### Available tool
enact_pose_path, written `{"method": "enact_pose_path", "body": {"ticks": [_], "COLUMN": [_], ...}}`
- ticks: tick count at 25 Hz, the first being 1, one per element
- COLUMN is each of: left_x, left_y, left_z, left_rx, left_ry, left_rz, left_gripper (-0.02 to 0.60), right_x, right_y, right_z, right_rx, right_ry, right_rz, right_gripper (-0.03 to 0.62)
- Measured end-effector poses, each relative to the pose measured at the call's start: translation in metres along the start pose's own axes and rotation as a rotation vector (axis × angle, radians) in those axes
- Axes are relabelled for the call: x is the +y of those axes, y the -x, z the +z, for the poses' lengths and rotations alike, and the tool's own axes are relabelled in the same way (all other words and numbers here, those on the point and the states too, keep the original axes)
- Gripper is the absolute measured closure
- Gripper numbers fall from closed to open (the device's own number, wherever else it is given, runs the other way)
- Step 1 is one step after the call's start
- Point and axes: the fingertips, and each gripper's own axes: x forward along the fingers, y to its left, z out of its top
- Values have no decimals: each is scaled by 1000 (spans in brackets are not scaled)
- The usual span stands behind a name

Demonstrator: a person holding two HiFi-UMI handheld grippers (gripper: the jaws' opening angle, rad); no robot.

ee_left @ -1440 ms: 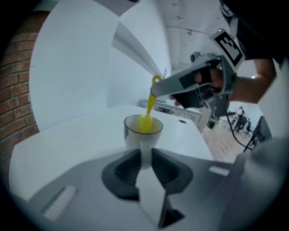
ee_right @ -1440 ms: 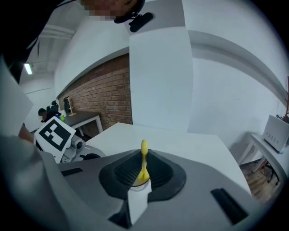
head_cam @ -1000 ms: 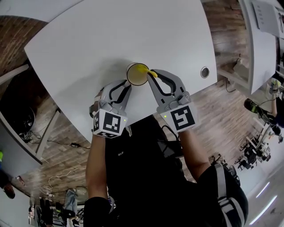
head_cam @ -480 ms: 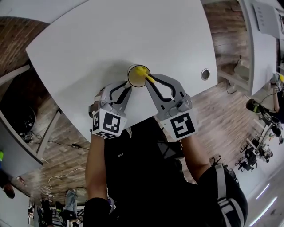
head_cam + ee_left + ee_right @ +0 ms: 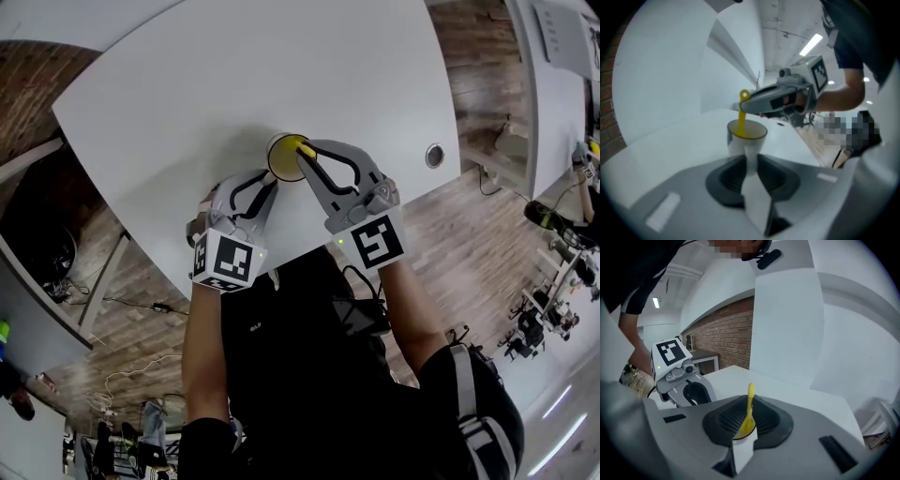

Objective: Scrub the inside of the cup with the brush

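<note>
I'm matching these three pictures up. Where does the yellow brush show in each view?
Head view: the brush is just above centre, at the mouth of the cup.
Left gripper view: the brush is above centre, dipping into the cup.
Right gripper view: the brush is at lower centre, upright.
Shared landmark: the cup.

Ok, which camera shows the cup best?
The left gripper view: the cup sits central, brush dipping into its yellow inside. The head view shows it small, from above, beside the right gripper. The right gripper view shows only a sliver below the brush.
</note>
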Motion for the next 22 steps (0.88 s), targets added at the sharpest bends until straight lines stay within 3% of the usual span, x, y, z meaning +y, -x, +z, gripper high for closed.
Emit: {"method": "enact_pose_path", "body": {"ticks": [9,16,22], "left_x": [0,0,-2], "left_y": [-1,-3,-5], "left_z": [1,2,3], "left_rx": [-5,-15,-15], "left_ry": [34,41,43], "left_rz": [30,15,4], "left_gripper": [509,509,510], "right_x": [-1,-5,3], "right_y": [-7,1,-6], "right_z": [8,36,34], "right_rx": [22,-102,-104], "right_ry": [-62,-252,-304], "right_rz": [-42,-108,-87], "right_gripper": [565,565,565]}}
